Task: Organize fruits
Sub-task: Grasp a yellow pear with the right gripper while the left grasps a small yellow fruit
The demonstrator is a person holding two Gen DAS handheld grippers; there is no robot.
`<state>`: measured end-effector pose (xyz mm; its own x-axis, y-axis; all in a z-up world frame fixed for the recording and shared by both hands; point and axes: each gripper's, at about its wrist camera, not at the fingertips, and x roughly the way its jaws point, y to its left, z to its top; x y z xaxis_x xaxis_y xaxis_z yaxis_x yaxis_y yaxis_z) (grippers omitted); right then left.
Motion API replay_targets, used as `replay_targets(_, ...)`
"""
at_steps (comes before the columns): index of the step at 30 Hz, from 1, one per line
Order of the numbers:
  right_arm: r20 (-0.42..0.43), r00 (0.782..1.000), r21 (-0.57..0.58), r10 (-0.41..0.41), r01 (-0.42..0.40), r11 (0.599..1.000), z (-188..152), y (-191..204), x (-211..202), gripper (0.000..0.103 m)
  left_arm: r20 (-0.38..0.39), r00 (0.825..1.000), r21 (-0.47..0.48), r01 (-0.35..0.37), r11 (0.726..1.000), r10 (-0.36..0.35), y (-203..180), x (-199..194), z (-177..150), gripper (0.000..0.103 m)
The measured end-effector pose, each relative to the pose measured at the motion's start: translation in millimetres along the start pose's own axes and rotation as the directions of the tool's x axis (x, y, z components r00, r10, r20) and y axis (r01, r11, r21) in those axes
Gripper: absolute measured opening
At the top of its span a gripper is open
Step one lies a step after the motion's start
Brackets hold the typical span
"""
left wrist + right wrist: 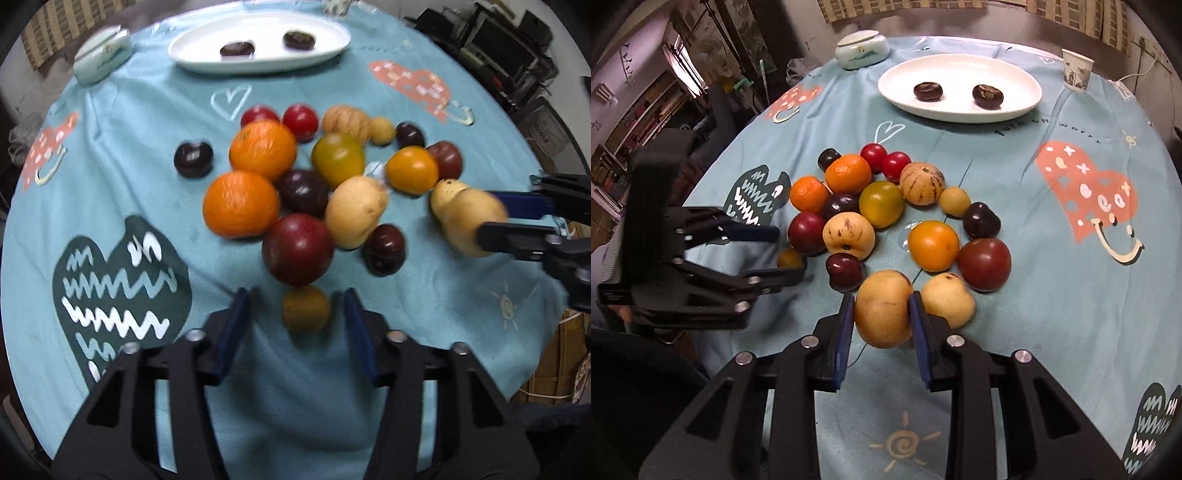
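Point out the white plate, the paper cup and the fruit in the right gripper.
White plate [1015, 107]: right wrist view, bare near rim.
Paper cup [1076, 75]: right wrist view, its printed side.
Yellow fruit [882, 310]: right wrist view, its skin between the right gripper [882, 314] fingers.

Dark printed lettering on teal tablecloth [1015, 192] just below white plate [1030, 101], right wrist view: reads roughly "TUTA CH WORLD", curved and small, not fully legible. Faint lettering on same cloth near top in left wrist view, too blurred to read. Print on paper cup [1076, 72] picture-like, no legible words. Nothing else readable.
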<state>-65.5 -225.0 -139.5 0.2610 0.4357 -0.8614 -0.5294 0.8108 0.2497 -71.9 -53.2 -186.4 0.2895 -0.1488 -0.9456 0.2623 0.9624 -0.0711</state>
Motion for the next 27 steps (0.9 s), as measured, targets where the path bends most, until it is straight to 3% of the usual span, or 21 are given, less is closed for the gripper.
replay_targets(2, 0.006, 1.0, 0.0, 0.005, -0.005, 1.0, -0.6, 0.0, -2.6, 0.03, -0.004, 1.0, -0.007, 0.004, 1.0, -0.004, 1.1, 1.9, -1.2, 0.039)
replay_targets(4, 0.009, 1.0, -0.002, 0.007, -0.007, 1.0, -0.1, -0.1, -4.1, 0.03, -0.004, 1.0, 0.001, 0.014, 1.0, -0.014, 0.0, -0.2, -3.0, 0.027)
replay_targets(14, 0.056, 0.998, 0.025, 0.033, -0.034, 0.999, 9.7, -6.1, -16.8, 0.03, 0.117, 0.991, -0.033, 0.063, 0.997, -0.059, 17.6, -64.1, 6.9, 0.027)
replay_targets(19, 0.124, 0.992, 0.025, 0.032, -0.036, 0.999, 33.8, -10.7, -34.7, 0.03, 0.208, 0.978, 0.007, 0.033, 0.999, -0.034, 20.9, -93.3, 49.6, 0.027)
replay_targets(27, 0.287, 0.958, 0.039, -0.007, -0.005, 0.999, 111.2, -33.1, -62.6, 0.03, 0.313, 0.95, 0.007, 0.018, 1.0, -0.019, 29.7, -106.6, 150.5, 0.027)
